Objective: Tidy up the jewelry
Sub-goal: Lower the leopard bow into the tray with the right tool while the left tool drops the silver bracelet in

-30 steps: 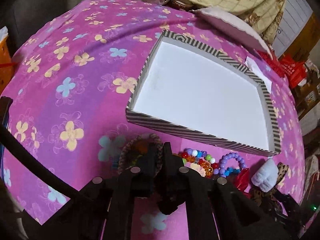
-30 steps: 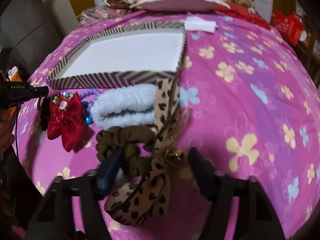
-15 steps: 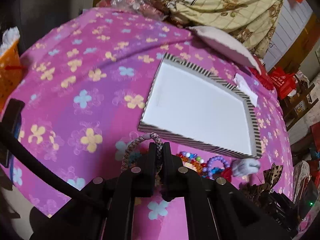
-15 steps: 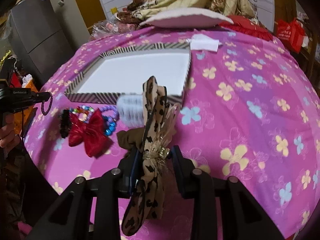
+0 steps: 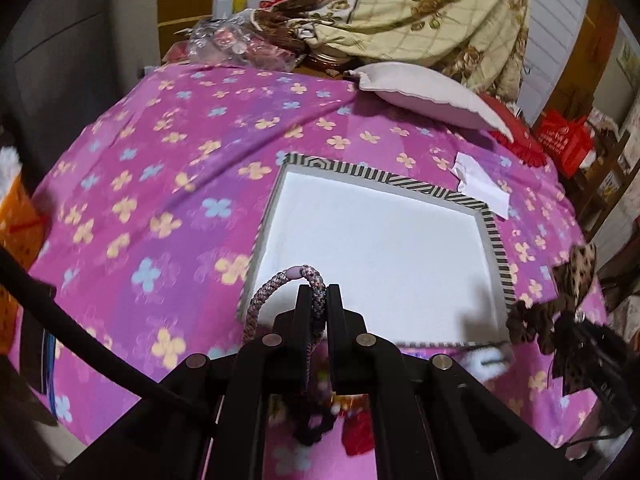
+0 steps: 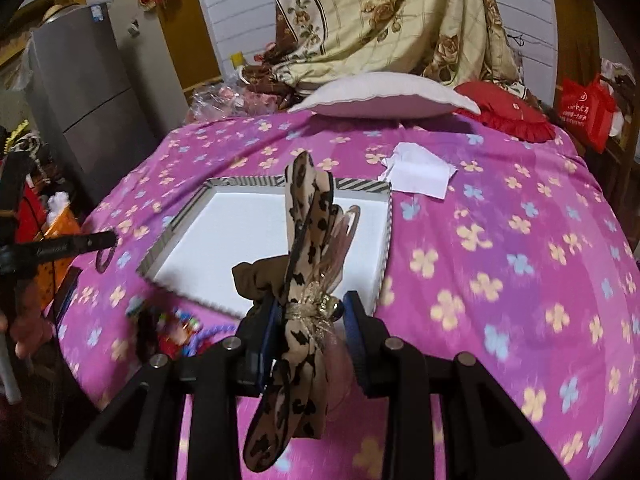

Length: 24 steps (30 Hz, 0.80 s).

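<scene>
Flowered pink bedspread point(image 5: 168, 184), left gripper point(image 5: 319, 292) clamping braided bracelet point(image 5: 276, 284), right gripper point(image 6: 310, 312) pinching leopard bow point(image 6: 308, 220).

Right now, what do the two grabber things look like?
Both are black, angular plastic with round silver bolts. The left gripper has plain black fingers and a thick black cable at its side. The right gripper has blue pads inside its fingers.

One striped tray point(image 5: 494, 240), two pillows point(image 6: 384, 96), one paper point(image 6: 420, 170).

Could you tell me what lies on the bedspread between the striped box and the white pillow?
In the right wrist view, a folded white paper lies between the striped box and the white pillow, just beyond the box's far right corner.
</scene>
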### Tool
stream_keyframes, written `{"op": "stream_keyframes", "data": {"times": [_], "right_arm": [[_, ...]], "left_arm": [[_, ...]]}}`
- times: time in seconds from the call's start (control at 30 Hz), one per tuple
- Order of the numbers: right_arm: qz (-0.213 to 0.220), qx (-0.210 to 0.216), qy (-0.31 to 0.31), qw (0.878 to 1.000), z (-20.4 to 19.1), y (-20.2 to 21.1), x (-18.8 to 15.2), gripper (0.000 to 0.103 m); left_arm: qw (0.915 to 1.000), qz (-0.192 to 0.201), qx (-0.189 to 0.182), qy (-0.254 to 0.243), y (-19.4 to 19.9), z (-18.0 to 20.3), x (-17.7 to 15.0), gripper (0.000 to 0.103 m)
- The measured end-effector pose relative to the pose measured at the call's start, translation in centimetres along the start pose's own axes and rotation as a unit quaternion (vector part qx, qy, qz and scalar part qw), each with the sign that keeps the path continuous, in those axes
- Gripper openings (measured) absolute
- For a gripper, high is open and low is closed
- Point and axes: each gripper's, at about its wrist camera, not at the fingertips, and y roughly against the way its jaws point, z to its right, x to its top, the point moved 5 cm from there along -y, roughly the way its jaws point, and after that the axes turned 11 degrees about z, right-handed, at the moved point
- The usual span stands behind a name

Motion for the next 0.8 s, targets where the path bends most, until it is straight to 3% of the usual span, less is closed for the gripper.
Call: {"op": "stream_keyframes", "data": {"times": [0.17, 0.4, 0.53, 0.67, 0.8], "right_arm": [[-0.052, 0.016, -0.009, 0.998, 0.2, -5.1, -0.4, 0.033], [-0.101, -0.033, 0.004, 0.994, 2.4, -9.0, -2.5, 0.034], [-0.109, -0.039, 0.01, 0.993, 2.9, -9.3, -3.0, 0.037], [-0.094, -0.016, -0.014, 0.995, 2.9, -8.2, -2.5, 0.055], [-0.056, -0.013, -0.021, 0.998, 2.6, -5.6, -1.7, 0.062]], "left_arm": [[0.9988, -0.016, 0.041, -0.024, -3.8, 1.2, 0.2, 0.013], [0.9938, -0.056, 0.09, -0.034, -8.2, 0.3, -1.9, 0.013], [0.9922, -0.071, 0.099, -0.026, -9.5, -0.3, -2.8, 0.013], [0.9918, -0.079, 0.1, -0.009, -10.1, -0.9, -3.4, 0.013], [0.9932, -0.078, 0.084, 0.022, -9.6, -1.6, -3.4, 0.028]]}}
